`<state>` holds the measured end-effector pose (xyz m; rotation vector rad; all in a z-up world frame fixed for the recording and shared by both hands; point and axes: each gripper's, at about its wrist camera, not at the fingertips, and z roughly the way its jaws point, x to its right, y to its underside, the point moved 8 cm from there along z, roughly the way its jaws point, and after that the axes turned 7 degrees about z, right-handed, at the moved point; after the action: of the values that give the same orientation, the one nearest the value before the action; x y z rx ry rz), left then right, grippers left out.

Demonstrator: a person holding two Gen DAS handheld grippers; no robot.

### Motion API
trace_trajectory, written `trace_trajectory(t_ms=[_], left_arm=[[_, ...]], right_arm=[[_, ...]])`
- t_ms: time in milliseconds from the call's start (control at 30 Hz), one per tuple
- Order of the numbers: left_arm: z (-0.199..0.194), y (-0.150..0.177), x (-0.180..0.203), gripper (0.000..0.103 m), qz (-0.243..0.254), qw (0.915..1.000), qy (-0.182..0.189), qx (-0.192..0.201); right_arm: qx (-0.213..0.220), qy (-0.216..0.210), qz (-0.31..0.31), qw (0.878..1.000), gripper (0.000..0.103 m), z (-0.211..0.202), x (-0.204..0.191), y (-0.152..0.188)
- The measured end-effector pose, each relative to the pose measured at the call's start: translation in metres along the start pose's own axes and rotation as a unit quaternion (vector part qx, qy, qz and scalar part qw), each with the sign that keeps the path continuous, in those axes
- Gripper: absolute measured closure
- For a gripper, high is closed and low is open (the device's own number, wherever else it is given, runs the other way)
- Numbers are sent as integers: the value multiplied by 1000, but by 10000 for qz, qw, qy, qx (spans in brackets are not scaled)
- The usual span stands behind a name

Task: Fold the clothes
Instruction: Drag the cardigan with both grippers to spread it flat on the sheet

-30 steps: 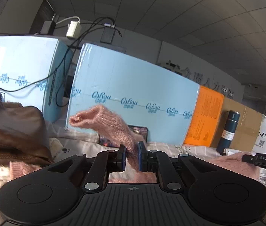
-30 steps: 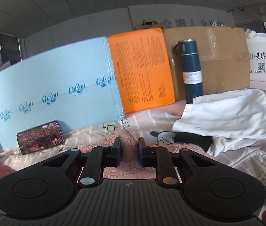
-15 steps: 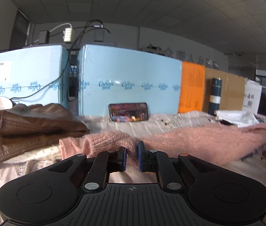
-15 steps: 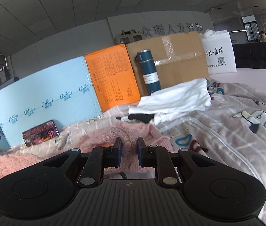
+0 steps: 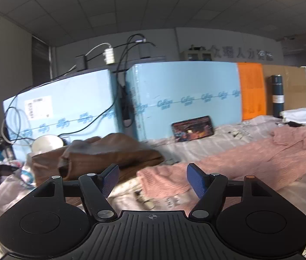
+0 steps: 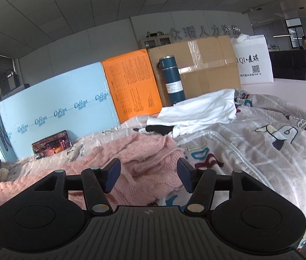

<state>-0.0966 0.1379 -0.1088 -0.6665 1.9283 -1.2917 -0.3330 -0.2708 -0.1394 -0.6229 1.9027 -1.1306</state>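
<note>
1. Left wrist view: the left gripper (image 5: 153, 181) has its jaws spread wide with nothing between them; its blue pads (image 5: 110, 179) stand apart above the cuff end of a sleeve of the pink sweater (image 5: 235, 166), without touching it
2. Pose, left: the gripper is held roughly level, aimed forward over the bed, slightly above the cloth
3. Beyond the left fingers, the pink sweater runs from the cuff near the pads out to the right, lying flat on the patterned bedsheet (image 5: 207, 147); a brown leather jacket (image 5: 101, 153) lies heaped to the left of the sleeve, just beside it
4. Right wrist view: the right gripper (image 6: 147, 174) is likewise released, jaws wide, its pads (image 6: 184, 176) on either side of a rumpled part of the pink sweater (image 6: 135, 158) that lies just ahead of and below them
5. Pose, right: level, pointing forward across the bed
6. Farther out: white garment (image 6: 198, 110) on the bedsheet (image 6: 261, 147), dark blue flask (image 6: 173, 80) upright behind it, phone (image 6: 52, 144) leaning on the blue foam board (image 6: 55, 112), then an orange panel (image 6: 133, 86) and a cardboard box (image 6: 207, 67)
</note>
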Motion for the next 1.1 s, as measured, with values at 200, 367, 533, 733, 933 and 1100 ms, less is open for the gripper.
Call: trace_trajectory(t_ms=[200,367,533,733,933,1100], left_arm=[[46,-31,76,28,1135,9771,1781,251],[97,-24,99,28,1424,9452,2895,-510],[102,6,117,74,1621,9176,3454,-1116],[44,1,117,90,1633,9239,3417,-547],[-15,22,131,89,1512,9169,3621,-730],[-32,39,130,83,972,9268,3522,-867]], right_arm=[[-418,-530,-226,9975,39,38,-42,1],[-825,-557,-311,9946,33,72,-62,7],[-1422,-5,-135,9897,33,101,-46,27],[-1584,169,-7,9872,65,96,-31,40],[-1216,33,341,9920,92,67,-20,33],[-942,-115,491,9943,92,40,-13,28]])
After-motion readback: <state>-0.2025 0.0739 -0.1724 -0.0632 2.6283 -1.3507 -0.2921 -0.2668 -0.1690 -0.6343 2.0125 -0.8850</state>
